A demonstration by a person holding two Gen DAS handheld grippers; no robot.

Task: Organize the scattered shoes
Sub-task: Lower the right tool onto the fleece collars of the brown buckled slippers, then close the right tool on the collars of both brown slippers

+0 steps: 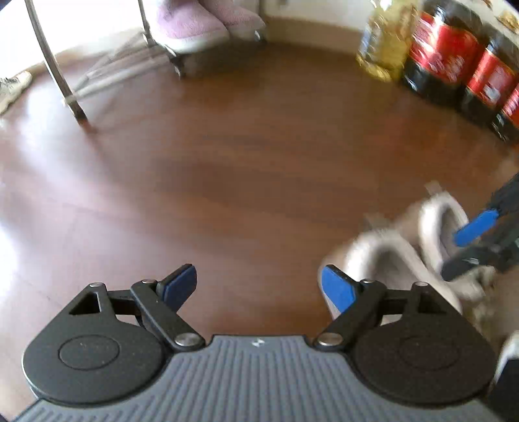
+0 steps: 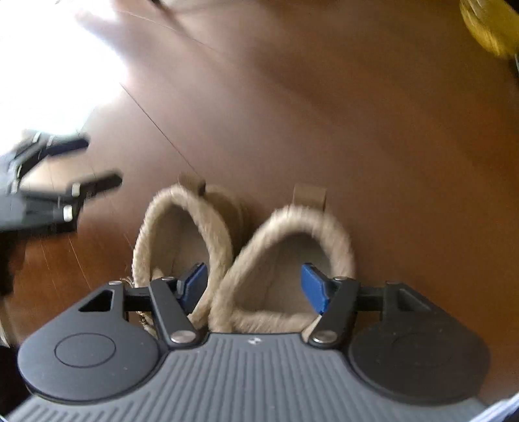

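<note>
Two beige fleece-lined shoes stand side by side on the wooden floor, heels away from me: the left shoe (image 2: 181, 233) and the right shoe (image 2: 292, 259). My right gripper (image 2: 253, 285) hovers just above them, open, with one blue pad over each shoe's opening and their adjoining walls between the pads. The pads press on nothing. In the left wrist view the same pair (image 1: 389, 259) appears blurred at the lower right with the right gripper (image 1: 467, 246) over it. My left gripper (image 1: 259, 285) is open and empty over bare floor, to the left of the pair; it shows blurred as the left gripper (image 2: 94, 162).
Pink fluffy slippers (image 1: 194, 22) sit on a low metal rack (image 1: 55, 65) at the back left. A light sneaker (image 1: 13, 87) lies at the far left. An oil bottle (image 1: 386, 39) and dark red-labelled bottles (image 1: 454, 55) line the back right.
</note>
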